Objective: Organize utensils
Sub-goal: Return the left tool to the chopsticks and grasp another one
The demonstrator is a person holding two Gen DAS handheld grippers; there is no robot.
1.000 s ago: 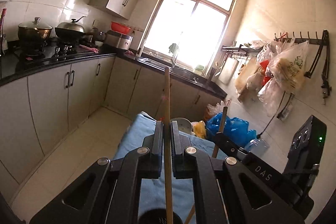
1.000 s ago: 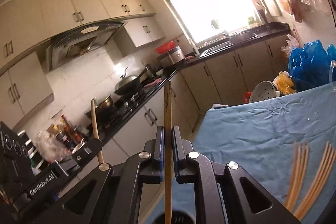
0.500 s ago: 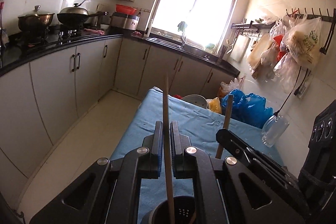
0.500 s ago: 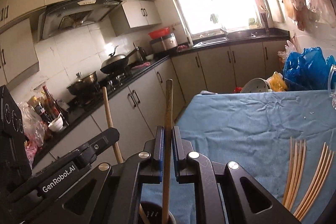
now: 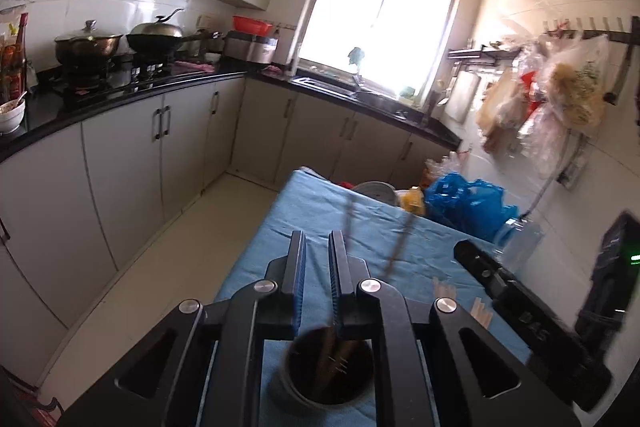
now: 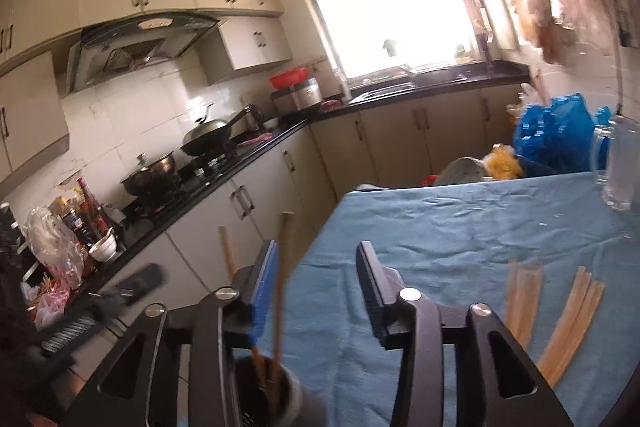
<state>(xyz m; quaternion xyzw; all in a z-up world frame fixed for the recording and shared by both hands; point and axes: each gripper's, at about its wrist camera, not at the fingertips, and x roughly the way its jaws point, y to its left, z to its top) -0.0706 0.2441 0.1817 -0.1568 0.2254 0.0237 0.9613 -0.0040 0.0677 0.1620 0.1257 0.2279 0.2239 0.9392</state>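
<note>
A dark round holder (image 5: pixel 285 383) stands on the blue tablecloth (image 5: pixel 280 227) just below both grippers. My left gripper (image 5: pixel 317 259) has its jaws opening, with a narrow gap between them. A blurred wooden chopstick (image 5: pixel 347 223) runs along its right finger down into the holder, and the pads are not pressing on it. My right gripper (image 6: pixel 316 255) is opening wide. Its chopstick (image 6: pixel 285 251) leans by the left finger and stands in the holder (image 6: pixel 295 387). A second chopstick (image 6: pixel 226 251) stands beside it. Two bundles of loose chopsticks (image 6: pixel 522 299) (image 6: pixel 572 319) lie on the cloth to the right.
A glass (image 6: pixel 618 167) stands at the table's far right, with a blue plastic bag (image 5: pixel 464 199) behind it. The table's left edge drops to the floor (image 5: pixel 168 259) beside the cabinets (image 5: pixel 120 167). The left gripper's body (image 6: pixel 112 299) sits close on the right view's left.
Both grippers have sunk toward the holder and their jaws have parted. Each has let go of its chopstick, and both chopsticks now stand in the holder.
</note>
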